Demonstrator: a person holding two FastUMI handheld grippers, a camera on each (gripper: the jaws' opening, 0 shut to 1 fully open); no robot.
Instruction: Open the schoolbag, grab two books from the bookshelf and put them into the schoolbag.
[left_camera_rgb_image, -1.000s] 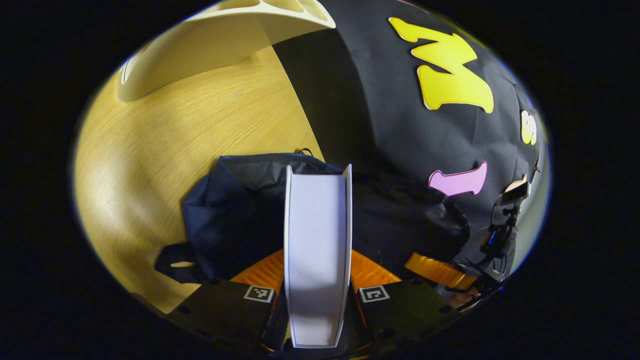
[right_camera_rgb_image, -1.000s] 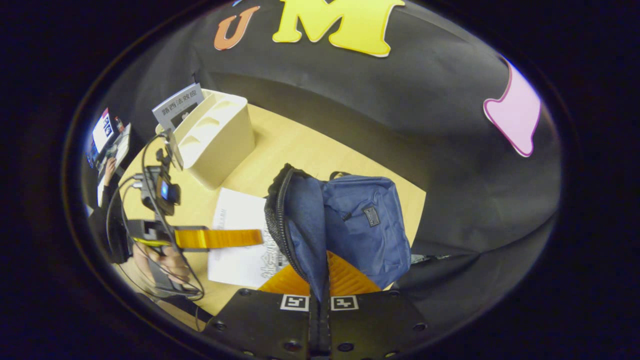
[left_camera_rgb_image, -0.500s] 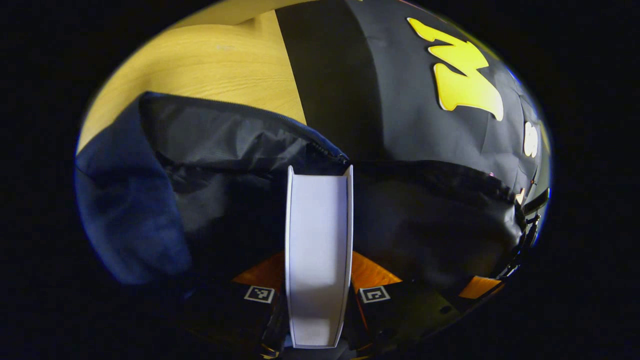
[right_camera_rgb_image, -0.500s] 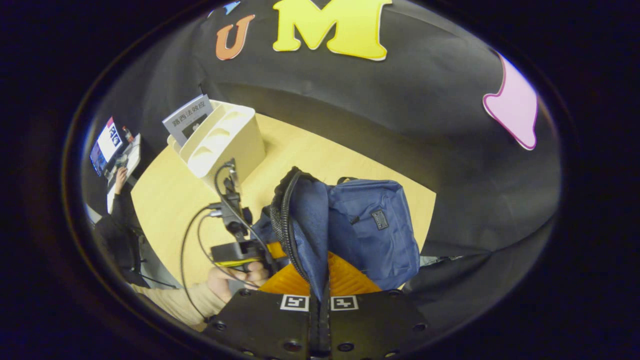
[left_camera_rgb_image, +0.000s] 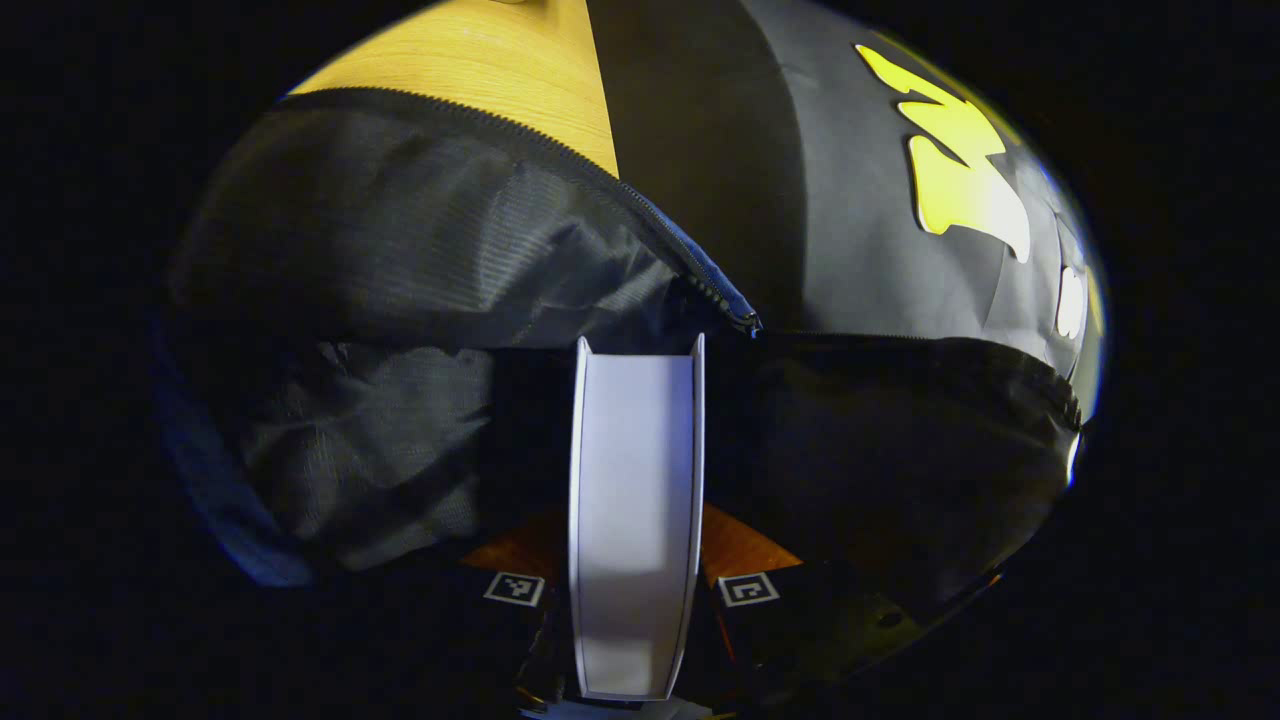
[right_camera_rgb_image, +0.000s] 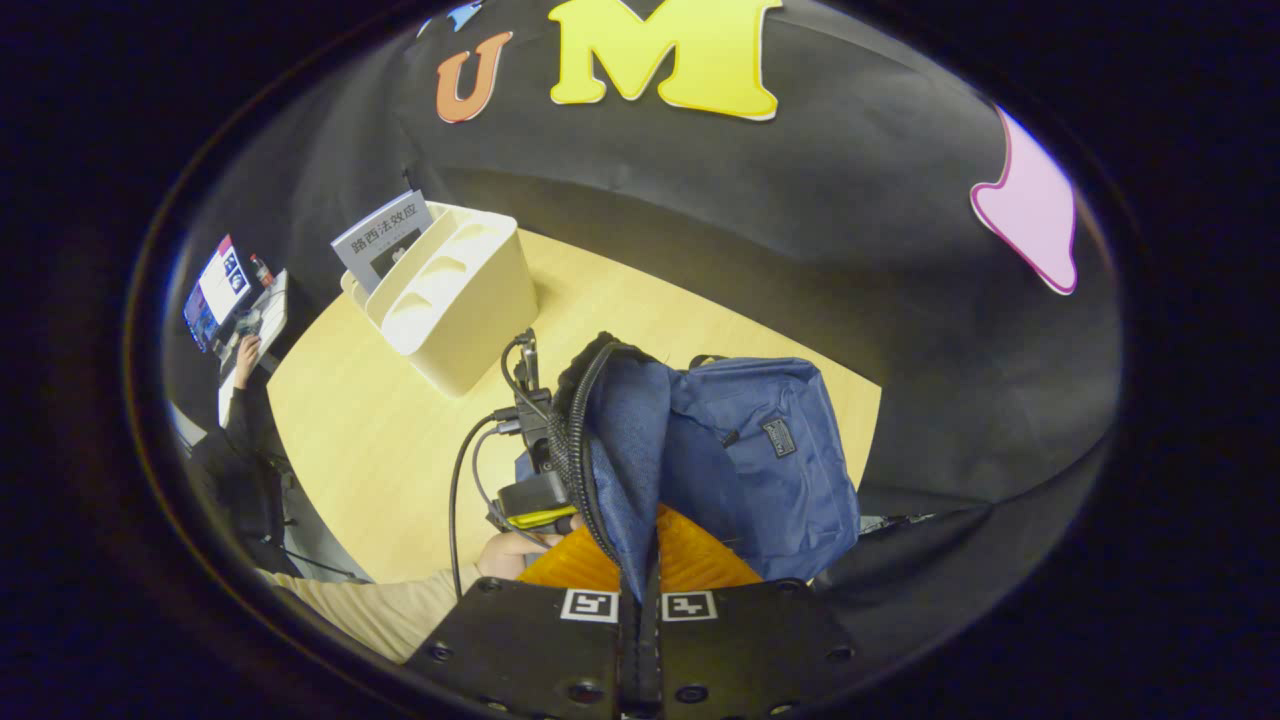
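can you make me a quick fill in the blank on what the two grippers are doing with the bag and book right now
1. The left gripper is shut on a white ____, held edge-on between its fingers.
2. The right gripper pinches the blue schoolbag by the edge of its opened ____.
3. The cream bookshelf stands on the wooden ____.
4. One more book leans in the ____.

Missing words: book; flap; table; bookshelf
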